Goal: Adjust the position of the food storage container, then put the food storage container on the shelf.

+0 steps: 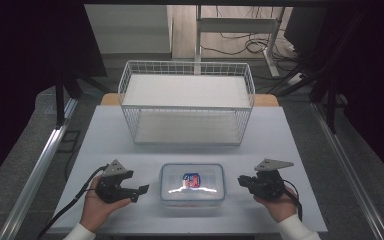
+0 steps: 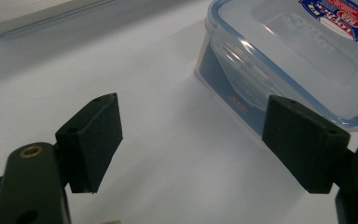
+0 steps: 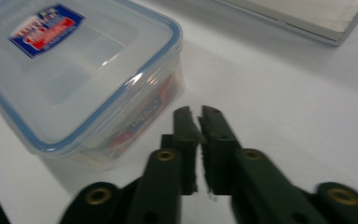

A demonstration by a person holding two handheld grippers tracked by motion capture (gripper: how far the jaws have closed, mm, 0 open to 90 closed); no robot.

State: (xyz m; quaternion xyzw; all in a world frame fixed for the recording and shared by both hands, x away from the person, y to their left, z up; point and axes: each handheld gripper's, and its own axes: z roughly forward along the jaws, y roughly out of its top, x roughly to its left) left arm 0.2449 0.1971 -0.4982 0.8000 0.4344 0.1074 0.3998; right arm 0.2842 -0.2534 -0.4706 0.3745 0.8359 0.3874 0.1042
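A clear plastic food container [image 1: 192, 182] with a blue-sealed lid and a red-and-blue label sits at the front middle of the white table [image 1: 105, 135]. My left gripper [image 1: 141, 192] rests to its left, jaws wide open with nothing between them; the container's [image 2: 298, 51] clipped side lies just beyond its right pad [image 2: 305, 142]. My right gripper [image 1: 241, 181] lies to the container's right, jaws shut on nothing, tips a little short of the container's [image 3: 74, 70] corner. Each gripper is held in a person's hand.
A white wire basket shelf [image 1: 187, 102] with two white boards stands at the back middle of the table; its lower board edge [image 3: 303, 16] is in the right gripper view. Cables trail from both grippers. Floor, dark curtains and a desk frame lie beyond.
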